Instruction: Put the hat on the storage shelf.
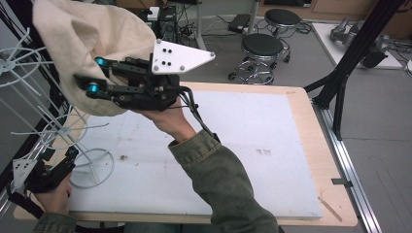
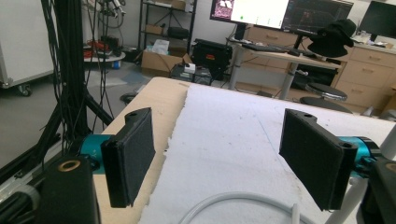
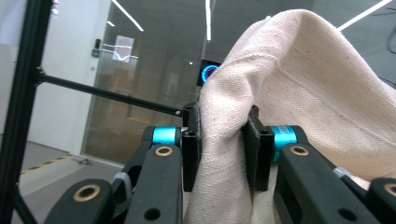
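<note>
Right gripper (image 1: 97, 75) sits in the upper left of the high view, raised above the table and pointing toward the left edge of the frame. Its jaws are pinched narrow on a fold of cream cloth (image 1: 92, 36). The cloth, possibly a canvas bag though the view does not settle it, bulges up and over the gripper toward the top left corner. In the right gripper view the same cloth (image 3: 299, 93) spreads across the centre and right of the frame, with a bunched fold squeezed between the two black pads (image 3: 256, 149). The grey three-cornered plate (image 1: 177, 57) rides on top of this gripper. A hand (image 1: 167, 119) grips it from below, and an olive-green sleeve (image 1: 223, 184) runs down to the bottom centre.

Left gripper (image 1: 58, 162) is low at the bottom left of the high view, held by a hand (image 1: 52, 199) at the table's near edge. In the left gripper view its jaws stand wide apart, holding nothing.

A white wire rack (image 1: 53, 121) stands at the left of the high view, its round base ring (image 1: 92, 167) resting on the table's white mat (image 1: 243, 145). A curved white tube (image 2: 233, 201) shows at the bottom centre of the left gripper view, likely that base ring. Light wood table edge (image 1: 320, 145) borders the mat at right. Two black stools (image 1: 262, 51) stand on the floor beyond.
</note>
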A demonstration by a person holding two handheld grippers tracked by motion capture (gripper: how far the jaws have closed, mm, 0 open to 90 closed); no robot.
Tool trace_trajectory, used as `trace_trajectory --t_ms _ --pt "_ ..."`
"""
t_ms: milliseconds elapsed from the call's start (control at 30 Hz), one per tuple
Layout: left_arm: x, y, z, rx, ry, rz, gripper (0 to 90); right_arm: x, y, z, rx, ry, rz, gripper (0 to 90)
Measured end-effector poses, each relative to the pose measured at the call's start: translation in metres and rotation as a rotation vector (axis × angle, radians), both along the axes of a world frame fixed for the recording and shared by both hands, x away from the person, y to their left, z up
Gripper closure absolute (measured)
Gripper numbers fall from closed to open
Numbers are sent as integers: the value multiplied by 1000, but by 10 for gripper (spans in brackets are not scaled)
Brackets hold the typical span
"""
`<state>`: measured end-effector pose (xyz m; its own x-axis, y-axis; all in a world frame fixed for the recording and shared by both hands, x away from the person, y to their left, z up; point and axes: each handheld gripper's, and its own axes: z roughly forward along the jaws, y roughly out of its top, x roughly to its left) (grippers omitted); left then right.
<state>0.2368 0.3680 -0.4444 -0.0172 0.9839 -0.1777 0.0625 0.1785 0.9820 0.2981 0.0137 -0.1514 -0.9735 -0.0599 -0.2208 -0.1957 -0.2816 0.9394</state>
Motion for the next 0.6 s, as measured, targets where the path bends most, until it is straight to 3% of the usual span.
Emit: trace_trajectory --t_ms 367,600 --pt "0 0 0 -1 2 -4 264 -16 17 0 -22 -74 63 723" --pt "1 0 0 -7 2 -6 264 -18 27 -10 -117 -107 126 719"
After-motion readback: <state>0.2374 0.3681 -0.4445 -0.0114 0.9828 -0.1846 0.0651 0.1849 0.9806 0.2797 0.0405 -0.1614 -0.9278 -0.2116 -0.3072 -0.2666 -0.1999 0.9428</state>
